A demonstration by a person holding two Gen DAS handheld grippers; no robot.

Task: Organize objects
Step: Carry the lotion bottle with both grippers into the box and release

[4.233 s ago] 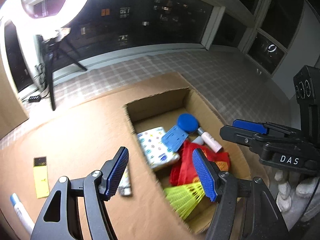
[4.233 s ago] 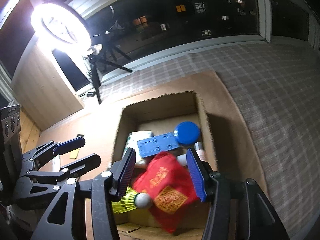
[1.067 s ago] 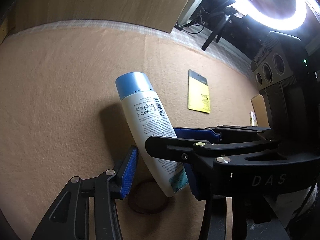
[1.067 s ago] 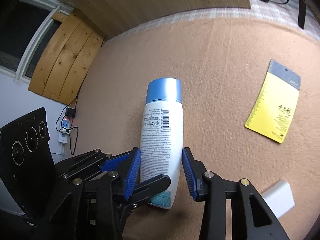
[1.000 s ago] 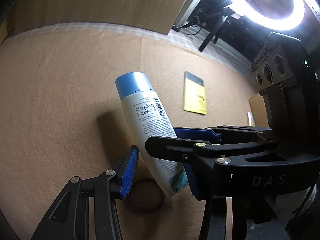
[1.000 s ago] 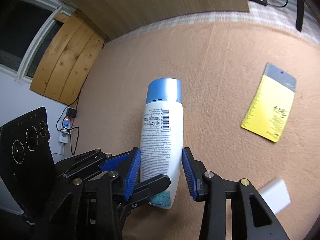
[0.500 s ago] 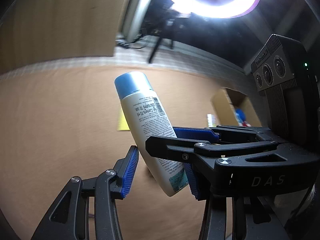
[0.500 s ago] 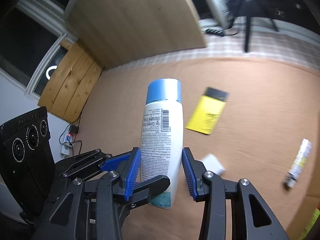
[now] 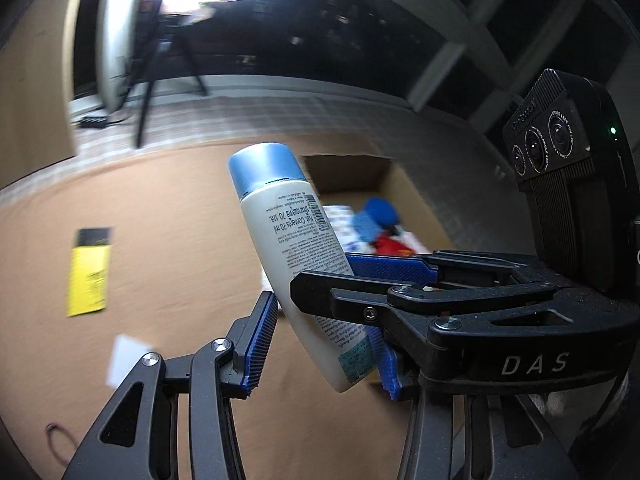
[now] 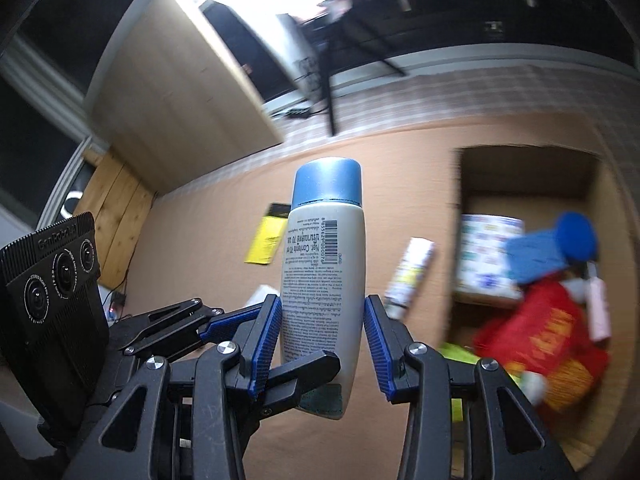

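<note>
A white plastic bottle with a blue cap (image 10: 322, 280) is held off the brown felt-covered tabletop (image 10: 208, 240), cap upward. It is clamped low on its body by the right gripper (image 10: 323, 346), whose blue-padded fingers (image 10: 262, 344) are pressed against both of its sides. In the left wrist view the same bottle (image 9: 296, 256) is seen leaning, and the left gripper (image 9: 320, 344) is set around its lower end with the fingers (image 9: 258, 344) spread fairly wide; whether they touch the bottle cannot be told. Behind and to the right an open cardboard box (image 10: 524, 178) is seen, in which a patterned white packet (image 10: 486, 256), a blue plastic item (image 10: 552, 248) and a red pouch (image 10: 548, 340) are held. On the tabletop a yellow and black card (image 10: 266, 236) and a small white tube (image 10: 408, 274) are laid, the tube just beside the box.
</note>
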